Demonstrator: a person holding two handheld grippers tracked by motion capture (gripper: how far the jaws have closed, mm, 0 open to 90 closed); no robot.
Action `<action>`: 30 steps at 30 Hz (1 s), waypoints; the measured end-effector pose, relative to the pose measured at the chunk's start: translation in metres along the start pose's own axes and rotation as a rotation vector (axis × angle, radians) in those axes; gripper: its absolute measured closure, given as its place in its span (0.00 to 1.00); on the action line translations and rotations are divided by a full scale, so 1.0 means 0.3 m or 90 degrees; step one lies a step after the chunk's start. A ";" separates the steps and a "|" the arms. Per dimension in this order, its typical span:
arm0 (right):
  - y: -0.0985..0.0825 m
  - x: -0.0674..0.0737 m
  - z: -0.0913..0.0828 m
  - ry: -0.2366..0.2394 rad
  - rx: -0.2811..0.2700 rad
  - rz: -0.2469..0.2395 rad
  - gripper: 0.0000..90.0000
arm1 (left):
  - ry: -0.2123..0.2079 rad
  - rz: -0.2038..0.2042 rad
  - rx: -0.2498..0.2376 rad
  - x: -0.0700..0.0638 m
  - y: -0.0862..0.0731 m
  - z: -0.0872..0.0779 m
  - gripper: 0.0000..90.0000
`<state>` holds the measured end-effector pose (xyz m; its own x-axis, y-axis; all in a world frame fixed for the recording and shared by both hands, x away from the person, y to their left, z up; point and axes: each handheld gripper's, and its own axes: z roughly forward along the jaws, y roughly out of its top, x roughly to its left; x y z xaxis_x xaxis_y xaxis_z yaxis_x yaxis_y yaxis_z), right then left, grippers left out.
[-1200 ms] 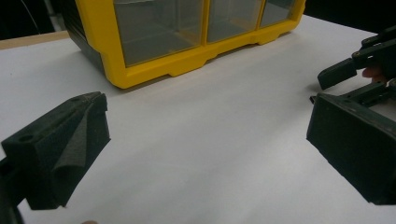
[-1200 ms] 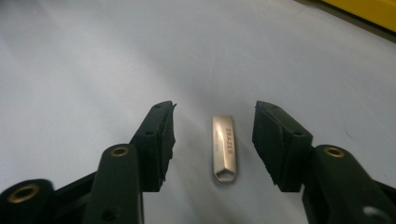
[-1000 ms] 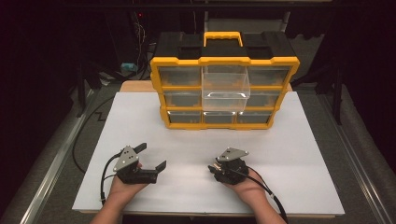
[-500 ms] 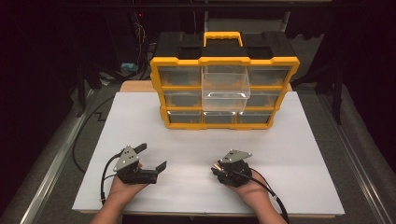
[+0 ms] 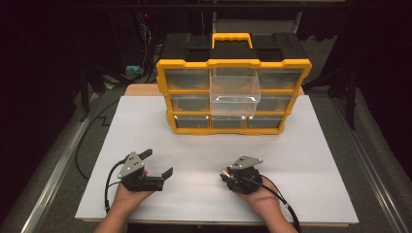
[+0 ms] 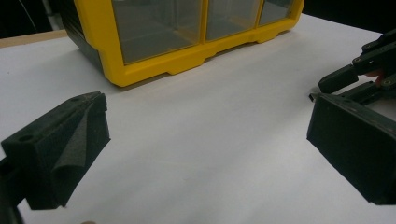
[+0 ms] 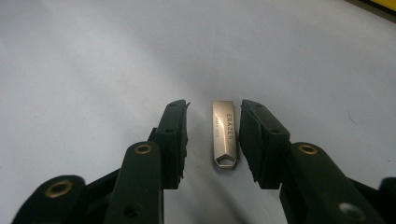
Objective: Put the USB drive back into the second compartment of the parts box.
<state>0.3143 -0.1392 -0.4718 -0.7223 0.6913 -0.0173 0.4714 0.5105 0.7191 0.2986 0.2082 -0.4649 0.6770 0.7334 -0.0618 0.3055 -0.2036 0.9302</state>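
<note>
A small silver USB stick (image 7: 224, 135) lies flat on the white board (image 5: 291, 160). My right gripper (image 7: 214, 108) straddles it. Its jaws have just been closing, with a gap left of the stick and the right pad (image 7: 250, 135) almost at its edge. In the high view the right gripper (image 5: 227, 173) rests low at the near middle of the board. My left gripper (image 5: 156, 163) sits to the left with its jaws wide open and nothing between them. In its own view the left gripper (image 6: 205, 121) faces bare board.
A yellow and black drawer organizer (image 5: 233, 97) stands at the far middle of the board, one clear drawer (image 5: 234, 92) pulled out of it. The left gripper view shows its lower corner (image 6: 140, 70) and the right gripper (image 6: 359, 74) at the right edge. Cables trail toward the near edge.
</note>
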 end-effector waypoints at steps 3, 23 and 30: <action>-0.002 -0.003 -0.001 -0.005 -0.001 -0.005 0.75 | -0.002 0.001 0.003 -0.001 -0.002 0.003 0.00; -0.007 -0.005 0.007 0.001 -0.009 -0.009 0.81 | -0.003 0.000 0.003 -0.001 -0.001 0.003 0.00; -0.006 -0.008 0.007 0.005 -0.009 -0.008 0.81 | 0.003 -0.001 0.004 0.006 -0.002 0.003 0.00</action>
<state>0.3162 -0.1407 -0.4747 -0.7320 0.6810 -0.0210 0.4555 0.5121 0.7282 0.3002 0.2091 -0.4660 0.6731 0.7370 -0.0619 0.3108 -0.2059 0.9279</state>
